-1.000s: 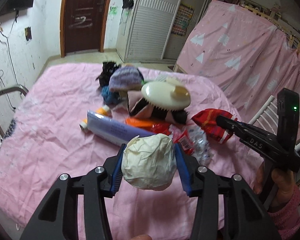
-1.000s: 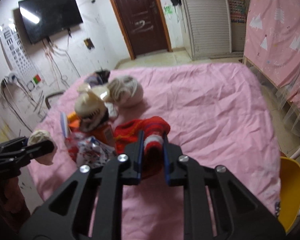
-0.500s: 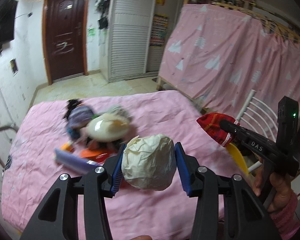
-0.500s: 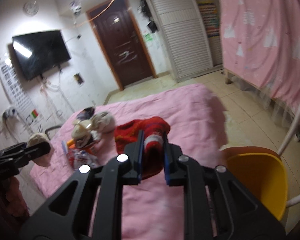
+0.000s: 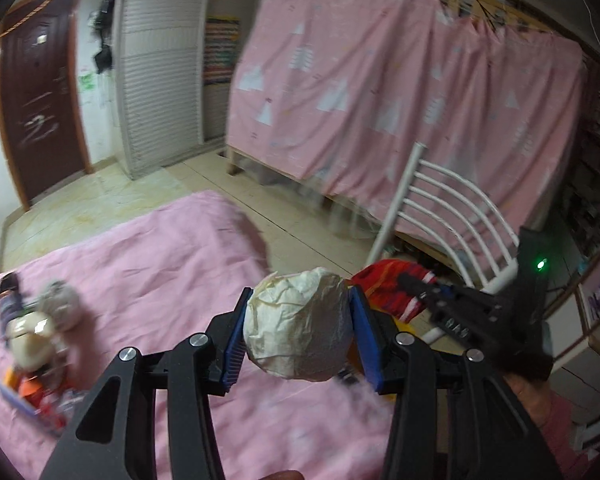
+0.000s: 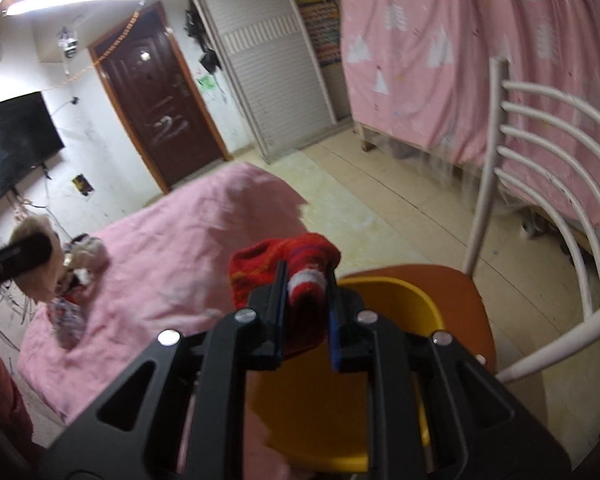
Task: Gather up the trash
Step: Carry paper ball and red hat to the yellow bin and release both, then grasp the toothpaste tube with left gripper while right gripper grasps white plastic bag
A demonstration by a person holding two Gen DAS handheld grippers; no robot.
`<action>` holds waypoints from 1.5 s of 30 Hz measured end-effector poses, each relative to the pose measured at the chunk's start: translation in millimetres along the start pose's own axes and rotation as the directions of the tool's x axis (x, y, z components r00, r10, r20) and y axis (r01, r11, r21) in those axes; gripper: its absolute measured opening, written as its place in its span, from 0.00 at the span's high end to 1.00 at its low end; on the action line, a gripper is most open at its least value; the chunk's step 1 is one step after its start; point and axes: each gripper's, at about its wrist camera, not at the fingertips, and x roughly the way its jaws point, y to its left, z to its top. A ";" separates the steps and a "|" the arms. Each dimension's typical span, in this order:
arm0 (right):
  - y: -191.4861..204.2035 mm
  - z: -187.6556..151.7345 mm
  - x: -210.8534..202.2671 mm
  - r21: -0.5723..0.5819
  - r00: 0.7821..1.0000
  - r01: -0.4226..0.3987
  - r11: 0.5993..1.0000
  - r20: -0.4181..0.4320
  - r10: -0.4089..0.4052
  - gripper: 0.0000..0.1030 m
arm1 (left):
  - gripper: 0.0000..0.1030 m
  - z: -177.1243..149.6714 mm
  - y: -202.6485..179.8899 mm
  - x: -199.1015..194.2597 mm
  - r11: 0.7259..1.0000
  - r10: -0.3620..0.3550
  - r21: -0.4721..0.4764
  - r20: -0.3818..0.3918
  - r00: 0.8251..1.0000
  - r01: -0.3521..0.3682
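**Both grippers loaded, right one over the yellow bin**

Largest item first: the pink bed [image 5: 148, 264] fills the field below and to the left of my left jaws; in the right wrist view it lies left of and beyond the right jaws. The pink curtain [image 5: 400, 92] hangs well beyond both grippers, past the floor.

The white chair [image 6: 540, 208] stands right of the right jaws, its orange seat directly beyond them. The yellow bin [image 6: 384, 356] sits on that seat, just beneath and beyond the right jaws; part of its rim is hidden by the gripper body.

The left gripper [image 5: 298, 330] is closed partway on the crumpled paper ball [image 5: 296, 324]; both blue pads press its sides, and the ball bulges above and below them. It hangs in the air above the bed's near edge.

The right gripper [image 6: 306, 300] is clamped narrowly on the red sock [image 6: 288, 264], gripping its white-striped band; the rest of the sock flops up and left of the jaws, above the bin's far rim.

A leftover clutter pile [image 5: 32, 344] lies far left of the left jaws on the bed; it is too blurred for me to log item by item.
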 end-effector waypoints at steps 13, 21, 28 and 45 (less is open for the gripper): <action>-49.8 -12.1 7.4 0.112 0.997 0.075 0.991 -0.033 -0.071 0.35 | 0.53 6.0 -51.7 89.4 0.993 -0.110 0.019 -0.166 0.980 0.114; -53.8 -13.1 -8.7 0.153 0.994 0.111 0.982 0.000 -0.112 0.35 | 0.33 3.5 -50.9 82.3 0.991 -0.127 0.011 -0.159 0.979 0.131; -13.8 -7.0 -8.5 0.094 0.997 0.078 0.992 0.012 -0.079 0.35 | 0.33 3.0 -22.8 39.5 0.994 -0.110 -0.010 -0.090 0.990 0.110; 126.7 7.4 14.8 -0.127 0.997 -0.076 0.989 -0.015 0.075 0.20 | 0.26 -18.0 90.9 -70.9 0.988 0.106 -0.120 0.071 0.992 -0.097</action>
